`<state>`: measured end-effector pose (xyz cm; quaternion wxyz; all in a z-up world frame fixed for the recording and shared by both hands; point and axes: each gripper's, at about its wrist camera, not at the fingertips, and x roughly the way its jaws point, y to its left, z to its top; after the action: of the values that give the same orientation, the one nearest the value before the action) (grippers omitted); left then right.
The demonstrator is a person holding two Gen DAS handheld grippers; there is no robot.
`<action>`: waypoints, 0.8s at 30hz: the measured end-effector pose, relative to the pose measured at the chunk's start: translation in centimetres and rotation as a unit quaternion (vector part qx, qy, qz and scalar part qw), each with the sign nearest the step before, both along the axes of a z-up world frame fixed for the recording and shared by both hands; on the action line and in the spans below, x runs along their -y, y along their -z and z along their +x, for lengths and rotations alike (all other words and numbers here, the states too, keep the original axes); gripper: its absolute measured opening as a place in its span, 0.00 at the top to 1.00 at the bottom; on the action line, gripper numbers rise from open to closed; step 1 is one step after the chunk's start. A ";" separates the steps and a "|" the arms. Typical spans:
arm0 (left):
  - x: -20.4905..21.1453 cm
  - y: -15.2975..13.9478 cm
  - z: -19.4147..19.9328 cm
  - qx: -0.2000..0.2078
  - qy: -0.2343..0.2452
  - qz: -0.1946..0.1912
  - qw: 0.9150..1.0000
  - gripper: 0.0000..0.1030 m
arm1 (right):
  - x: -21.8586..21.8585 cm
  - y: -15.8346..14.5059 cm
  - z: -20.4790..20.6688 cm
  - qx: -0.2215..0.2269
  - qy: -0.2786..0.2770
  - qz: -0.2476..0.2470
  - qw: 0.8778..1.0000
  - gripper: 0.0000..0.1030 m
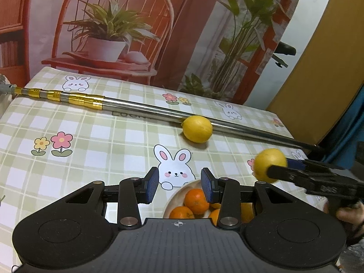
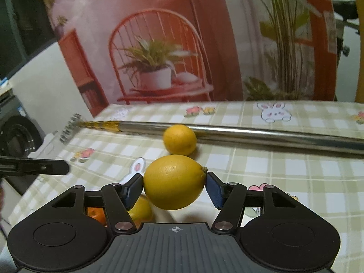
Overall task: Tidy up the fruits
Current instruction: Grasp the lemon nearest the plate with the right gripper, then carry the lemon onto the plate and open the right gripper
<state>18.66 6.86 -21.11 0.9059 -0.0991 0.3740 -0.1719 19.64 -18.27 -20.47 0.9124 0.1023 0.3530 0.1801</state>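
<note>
bowl (image 1: 173, 201) at lower centre already holds oranges (image 1: 196, 200); right gripper (image 2: 175, 187) grips a lemon (image 2: 174, 182) mid-frame, left gripper (image 1: 179, 183) narrow, empty; second lemon (image 1: 197, 129) remains by pole (image 1: 141, 109).

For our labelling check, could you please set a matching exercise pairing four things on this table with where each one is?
Things:
1. held lemon
2. loose lemon
3. oranges
4. left gripper

Places or states:
A. in the bowl
B. against the metal pole
C. empty, above the bowl
D. between the jaws of the right gripper

Pairs: 1-D, 2-B, 3-A, 4-C
</note>
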 end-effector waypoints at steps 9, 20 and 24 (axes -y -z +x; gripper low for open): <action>-0.2 -0.5 -2.1 0.012 0.005 0.002 1.000 0.58 | -1.1 -2.5 -6.5 0.006 -0.052 -0.009 0.999 0.45; -1.2 -0.7 -4.5 0.013 0.002 0.001 1.000 0.58 | -4.2 -0.3 -10.1 -0.049 -0.093 -0.038 0.994 0.45; -1.5 -0.5 -4.6 0.010 0.000 -0.002 1.000 0.58 | -5.3 0.7 -10.4 -0.062 -0.108 -0.053 0.991 0.45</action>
<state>14.05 8.39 -20.57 0.9095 -0.0988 0.3647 -0.1736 9.20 -12.98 -21.18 0.8683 0.0265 0.4266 0.2517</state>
